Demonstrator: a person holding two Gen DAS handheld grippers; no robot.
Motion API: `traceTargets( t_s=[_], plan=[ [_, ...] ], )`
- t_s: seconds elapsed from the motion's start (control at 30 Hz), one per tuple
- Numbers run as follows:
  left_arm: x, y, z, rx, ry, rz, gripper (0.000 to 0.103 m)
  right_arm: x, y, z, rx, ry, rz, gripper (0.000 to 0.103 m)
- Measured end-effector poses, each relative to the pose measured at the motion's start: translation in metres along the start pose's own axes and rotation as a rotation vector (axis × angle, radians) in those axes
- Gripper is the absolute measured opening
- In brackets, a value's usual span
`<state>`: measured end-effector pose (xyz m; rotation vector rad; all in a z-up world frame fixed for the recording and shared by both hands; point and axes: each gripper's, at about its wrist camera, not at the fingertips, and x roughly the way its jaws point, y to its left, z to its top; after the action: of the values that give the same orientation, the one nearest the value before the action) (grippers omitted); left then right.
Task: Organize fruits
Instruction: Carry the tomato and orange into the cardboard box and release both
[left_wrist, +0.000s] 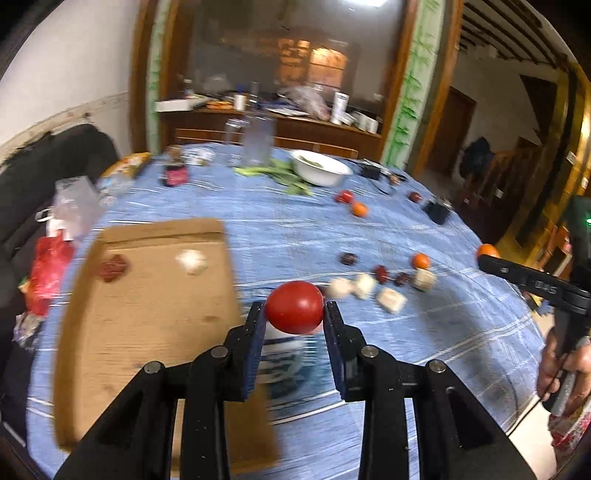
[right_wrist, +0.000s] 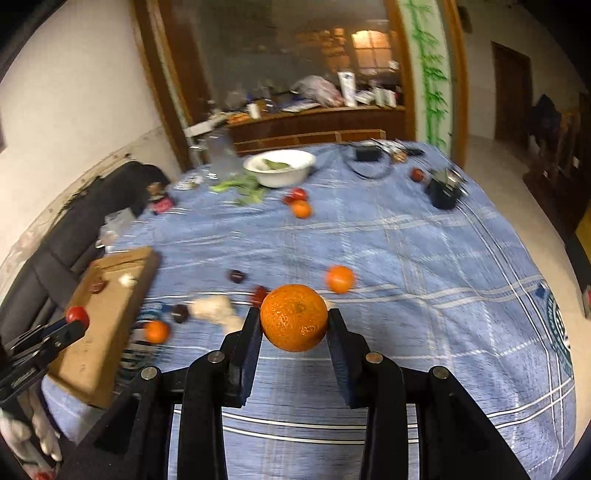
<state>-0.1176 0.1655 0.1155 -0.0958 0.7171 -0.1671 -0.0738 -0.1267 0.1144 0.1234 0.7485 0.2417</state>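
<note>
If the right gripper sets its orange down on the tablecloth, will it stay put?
Probably not at once: the orange looks round, so it may roll. Its dimpled peel seems grippy against the right gripper. The blue tablecloth may slow it.

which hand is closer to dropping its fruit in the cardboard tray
Left. The left gripper holds the red tomato right beside the cardboard tray. The right gripper holds its orange over bare tablecloth, with the tray off to its left.

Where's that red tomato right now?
In the left wrist view, the red tomato sits clamped in the left gripper, above the blue tablecloth, just right of the cardboard tray.
</note>
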Motion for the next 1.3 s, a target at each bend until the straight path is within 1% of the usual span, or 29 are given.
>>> traceTargets(
  t_s=[0.17, 0.27, 0.3, 0.4, 0.5, 0.63, 0.7, 0.8, 0.93, 1.17, 1.23, 1.3],
  plan=[
    [-0.024, 0.053, 0.008, -0.022, -0.025, 0.118, 0.031, 0.0, 0.059, 0.013, -0.057, 0.014, 0.096, 0.038],
    [-0.028, 0.09, 0.014, -0.059, -0.018, 0.175, 0.031, 0.013, 0.098, 0.025, -0.075, 0.055, 0.171, 0.038],
    [-0.026, 0.099, 0.016, -0.069, -0.012, 0.183, 0.031, 0.021, 0.112, 0.029, -0.081, 0.072, 0.194, 0.038],
    [-0.01, 0.128, 0.023, -0.106, 0.034, 0.2, 0.031, 0.047, 0.152, 0.036, -0.111, 0.109, 0.228, 0.038],
    [0.019, 0.151, 0.029, -0.148, 0.104, 0.209, 0.031, 0.08, 0.19, 0.036, -0.141, 0.161, 0.254, 0.038],
    [0.059, 0.164, 0.028, -0.171, 0.192, 0.213, 0.031, 0.13, 0.228, 0.027, -0.173, 0.236, 0.274, 0.039],
    [0.073, 0.168, 0.026, -0.181, 0.223, 0.218, 0.031, 0.152, 0.246, 0.022, -0.202, 0.265, 0.27, 0.039],
    [0.091, 0.176, 0.024, -0.208, 0.273, 0.223, 0.031, 0.178, 0.264, 0.013, -0.251, 0.299, 0.25, 0.039],
    [0.112, 0.184, 0.02, -0.227, 0.332, 0.243, 0.031, 0.202, 0.273, 0.004, -0.271, 0.337, 0.228, 0.039],
    [0.117, 0.188, 0.027, -0.247, 0.329, 0.278, 0.031, 0.222, 0.276, -0.003, -0.282, 0.354, 0.187, 0.039],
    [0.117, 0.192, 0.026, -0.266, 0.328, 0.27, 0.034, 0.224, 0.278, -0.004, -0.291, 0.361, 0.184, 0.04],
    [0.116, 0.196, 0.026, -0.29, 0.324, 0.246, 0.042, 0.226, 0.28, -0.005, -0.305, 0.369, 0.177, 0.04]
  ],
)
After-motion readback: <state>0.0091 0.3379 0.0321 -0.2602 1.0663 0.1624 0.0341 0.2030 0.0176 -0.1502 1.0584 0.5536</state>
